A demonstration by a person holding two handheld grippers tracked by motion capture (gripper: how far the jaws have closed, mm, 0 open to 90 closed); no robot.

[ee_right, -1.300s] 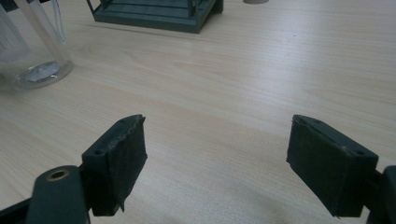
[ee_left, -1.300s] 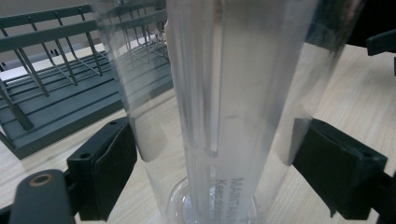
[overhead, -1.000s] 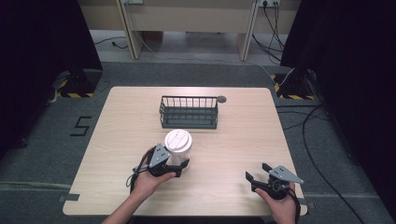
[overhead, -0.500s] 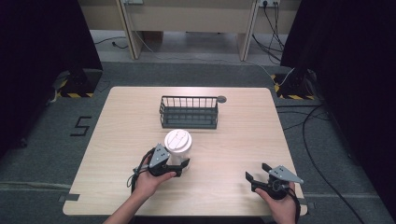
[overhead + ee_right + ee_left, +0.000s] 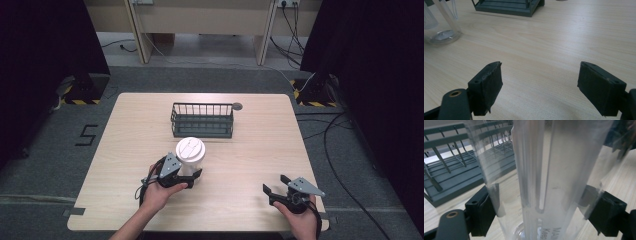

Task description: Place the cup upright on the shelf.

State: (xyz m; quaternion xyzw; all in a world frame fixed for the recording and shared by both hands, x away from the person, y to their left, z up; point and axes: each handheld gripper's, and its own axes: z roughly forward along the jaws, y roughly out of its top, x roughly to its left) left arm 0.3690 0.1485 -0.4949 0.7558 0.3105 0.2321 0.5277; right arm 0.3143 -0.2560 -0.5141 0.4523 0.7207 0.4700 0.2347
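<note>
Your left claw (image 5: 192,172) is clamped around the lower body of the clear plastic cup (image 5: 189,156), which carries a white lid (image 5: 190,148). In the left gripper view, both pads press against the cup's transparent wall (image 5: 549,170), one on each side. The cup stands upright at the near-left centre of the bench (image 5: 260,150), just in front of the dark wire basket (image 5: 202,120), not touching it. The right gripper view shows the cup base (image 5: 441,37) seated on the bench surface, so judge the cup as gripped but not yet lifted.

Your right claw (image 5: 277,190) rests near the front right edge of the bench, well apart from the cup, with its jaws spread wide and nothing between them.

Progress: the grasp appears secured. What probably remains is to raise the cup and transfer it, likely into the basket. The basket holds nothing visible. Keep the cup vertical during the lift; the thin wall may deform under excess pressure.
</note>
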